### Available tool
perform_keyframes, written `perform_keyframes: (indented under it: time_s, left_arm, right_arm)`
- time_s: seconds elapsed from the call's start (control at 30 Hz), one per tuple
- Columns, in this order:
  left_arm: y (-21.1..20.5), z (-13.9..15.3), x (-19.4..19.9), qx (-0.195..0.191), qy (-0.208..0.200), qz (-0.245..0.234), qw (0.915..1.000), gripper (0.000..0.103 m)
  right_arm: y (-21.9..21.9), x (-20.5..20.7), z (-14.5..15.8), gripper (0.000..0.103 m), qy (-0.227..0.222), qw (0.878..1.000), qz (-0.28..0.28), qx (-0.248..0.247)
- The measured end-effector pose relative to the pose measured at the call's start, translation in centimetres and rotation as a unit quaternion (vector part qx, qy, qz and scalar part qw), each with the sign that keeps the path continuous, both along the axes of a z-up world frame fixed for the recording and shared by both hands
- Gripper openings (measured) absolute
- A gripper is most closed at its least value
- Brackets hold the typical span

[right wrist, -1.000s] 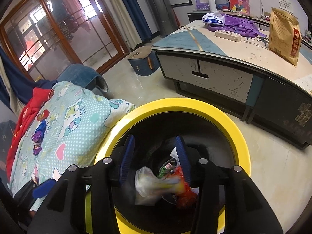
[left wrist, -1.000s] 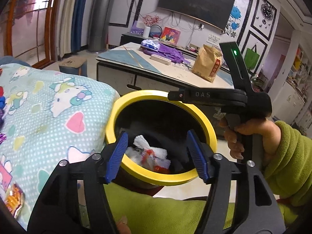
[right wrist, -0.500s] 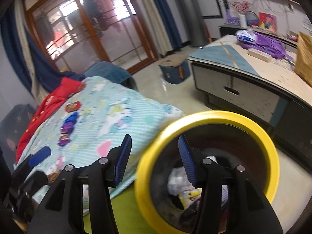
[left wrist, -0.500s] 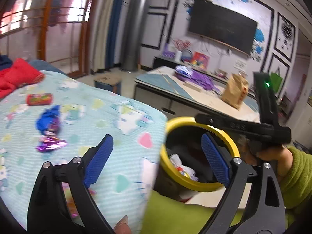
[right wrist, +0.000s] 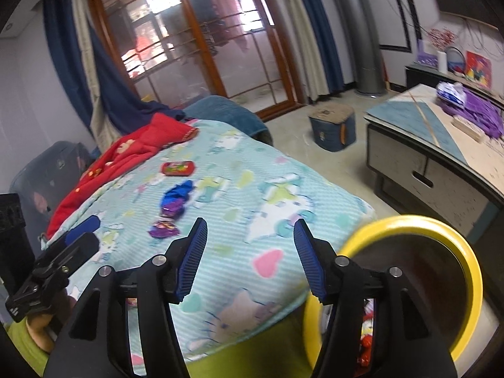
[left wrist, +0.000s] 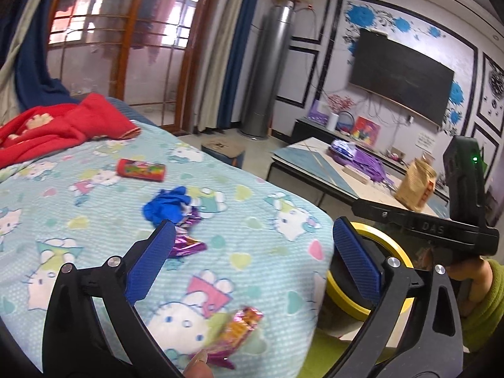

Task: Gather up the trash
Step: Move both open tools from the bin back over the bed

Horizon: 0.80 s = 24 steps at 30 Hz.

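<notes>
Both my grippers, left gripper (left wrist: 252,258) and right gripper (right wrist: 250,258), hang spread and empty; next I reach for the purple wrapper (left wrist: 186,247) on the bed (left wrist: 267,245).

Wrappers (left wrist: 186,245) on blanket (left wrist: 94,220); bin (right wrist: 441,252) right of blanket; table (right wrist: 441,145) behind bin.

both hand-held grippers, left (left wrist: 252,255) and right (right wrist: 250,258), hang spread wide, gripping nothing.
</notes>
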<state>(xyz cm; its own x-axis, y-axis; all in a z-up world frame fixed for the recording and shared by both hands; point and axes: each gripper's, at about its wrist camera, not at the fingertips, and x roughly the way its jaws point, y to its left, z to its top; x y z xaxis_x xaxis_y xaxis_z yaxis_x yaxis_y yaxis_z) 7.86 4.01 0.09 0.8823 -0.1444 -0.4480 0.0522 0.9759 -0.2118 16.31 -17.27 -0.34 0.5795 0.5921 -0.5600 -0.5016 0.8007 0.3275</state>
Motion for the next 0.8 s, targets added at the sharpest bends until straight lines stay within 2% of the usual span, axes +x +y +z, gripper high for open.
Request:
perform_keyframes:
  time_s: [0.07, 0.27, 0.43, 0.67, 0.8]
  left_arm:
    - [0.6, 0.0, -0.2, -0.003, 0.002, 0.005, 1.0000, 0.092]
    - [2.6, -0.4, -0.8, 0.006, 0.011, 0.010, 0.9999, 0.092]
    - [4.0, -1.6, -1.7, 0.003, 0.037, 0.001, 0.9993, 0.092]
    - [4.2, -3.4, -1.9, -0.019, 0.082, -0.041, 0.9956, 0.092]
    - [3.3, -4.8, -1.3, -0.018, 0.114, -0.059, 0.9915, 0.090]
  right_arm:
    - [1.2, -0.1, 0.5, 0.060, -0.007, 1.000, 0.010, 0.000]
    - [4.8, 0.1, 1.6, 0.064, -0.020, 0.999, 0.038, 0.000]
    - [7.5, 0.6, 1.9, 0.064, -0.018, 0.998, 0.054, -0.002]
    - [11.8, 2.2, 0.8, 0.065, 0.024, 0.996, 0.081, -0.004]
    - [14.4, 3.2, -0.3, 0.065, 0.048, 0.994, 0.098, -0.014]
